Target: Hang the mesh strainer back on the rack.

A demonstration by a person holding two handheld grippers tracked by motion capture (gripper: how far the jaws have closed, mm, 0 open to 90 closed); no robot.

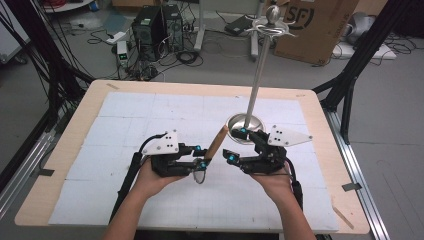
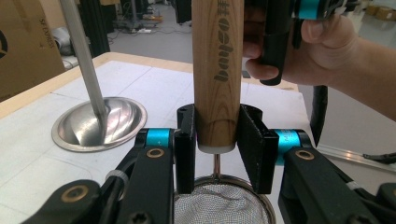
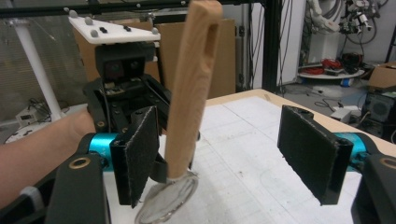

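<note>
A small mesh strainer (image 1: 199, 175) with a long wooden handle (image 1: 216, 142) hangs just above the white mat. My left gripper (image 1: 201, 155) is shut on the handle's lower end, right above the mesh bowl (image 2: 219, 205); its two black pads press the wood (image 2: 217, 74) from both sides. The handle leans up and away towards the stand. My right gripper (image 1: 237, 145) stands open just right of the handle. In the right gripper view the handle (image 3: 189, 88) rises close to the left pad (image 3: 140, 149), apart from the right pad (image 3: 310, 151).
A metal stand with a round dished base (image 1: 245, 121) and a tall pole (image 1: 257, 80) with hooks on top sits behind the right gripper. A white gridded mat (image 1: 125, 125) covers the wooden table. Cables, computers and a cardboard box lie on the floor beyond.
</note>
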